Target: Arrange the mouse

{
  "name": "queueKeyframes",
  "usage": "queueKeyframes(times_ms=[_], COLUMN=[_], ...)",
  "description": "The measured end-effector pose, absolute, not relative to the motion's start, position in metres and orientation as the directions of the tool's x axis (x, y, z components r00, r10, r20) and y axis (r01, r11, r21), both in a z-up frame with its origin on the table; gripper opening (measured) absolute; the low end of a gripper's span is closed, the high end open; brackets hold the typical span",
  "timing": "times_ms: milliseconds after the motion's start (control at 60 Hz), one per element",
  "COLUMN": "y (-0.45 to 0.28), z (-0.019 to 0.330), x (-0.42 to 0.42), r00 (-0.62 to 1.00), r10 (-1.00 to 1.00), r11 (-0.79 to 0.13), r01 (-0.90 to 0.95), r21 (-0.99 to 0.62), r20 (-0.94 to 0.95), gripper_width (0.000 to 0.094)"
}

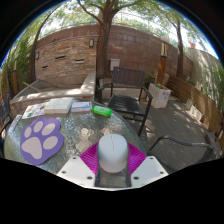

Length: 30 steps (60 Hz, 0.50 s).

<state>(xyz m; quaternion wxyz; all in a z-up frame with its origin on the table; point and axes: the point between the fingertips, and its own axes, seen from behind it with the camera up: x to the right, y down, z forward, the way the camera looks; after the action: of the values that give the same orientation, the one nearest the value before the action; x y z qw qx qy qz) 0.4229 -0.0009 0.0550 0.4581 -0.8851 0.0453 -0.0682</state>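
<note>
the gripper (113,172) pinches a white mouse (113,153) between its magenta pads (92,157), which hide the mouse's flanks. it sits over a glass table (75,125), beside a purple paw-print mat (42,139). small items beyond are hard to make out.

A: Item one, mouse (113,154)?
B: White, plain, no markings that can be made out.

A: Gripper (112,165) pads?
B: Magenta pads (90,158), with a ribbed or gridded texture; finger bodies white.

A: Mat (42,139) beside them?
B: Lilac, paw-shaped, with a paler, near-white paw print: one large pad mark and four toe marks.

A: Table (75,128)?
B: Clear glass, greenish-grey tint.

A: Small object (102,110) beyond the mouse?
B: Bright green.

A: Chair (126,95)?
B: Black frame.

A: Wall (75,55)?
B: Reddish-brown brick, banded in courses.

A: Planter (159,95)?
B: White box, green foliage above.
</note>
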Motion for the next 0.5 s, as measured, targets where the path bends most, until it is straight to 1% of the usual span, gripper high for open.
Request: queueKeyframes(times_ms=[67,100,183,200,250,283,317,383,450,467,483,500], y=[0.016,0.026,0.049,0.055,0.070,0.077,0.082,0.094,0.103,0.096,0.098,0.099], z=[0.113,0.149,0.222,0.242,0.266,0.274,0.269,0.234,0.158,0.133,0.125,0.108], x=[0.427,0.426,0.393,0.387,0.353,0.322,0.290,0.230,0.180,0.163,0.163,0.158], r00=[0.977,0.974,0.974,0.975,0.982,0.987,0.991,0.997,0.998,0.998,0.998,0.998], r10=[-0.207,-0.226,-0.224,-0.222,-0.185,-0.156,-0.122,-0.055,-0.011,-0.005,-0.002,-0.001], r11=[-0.489,-0.439,-0.312,-0.291,-0.245,-0.229,-0.234,-0.294,-0.411,-0.437,-0.463,-0.484], r01=[-0.063,-0.075,-0.079,-0.078,-0.075,-0.074,-0.072,-0.074,-0.067,-0.062,-0.059,-0.056], r21=[-0.870,-0.895,-0.947,-0.953,-0.967,-0.971,-0.970,-0.953,-0.909,-0.897,-0.884,-0.873], r20=[0.046,0.030,-0.007,-0.012,-0.029,-0.039,-0.045,-0.061,-0.068,-0.067,-0.066,-0.063], gripper_width=[0.0346,0.0345,0.0343,0.0343,0.0347,0.0348,0.0345,0.0342,0.0340,0.0340,0.0340,0.0340])
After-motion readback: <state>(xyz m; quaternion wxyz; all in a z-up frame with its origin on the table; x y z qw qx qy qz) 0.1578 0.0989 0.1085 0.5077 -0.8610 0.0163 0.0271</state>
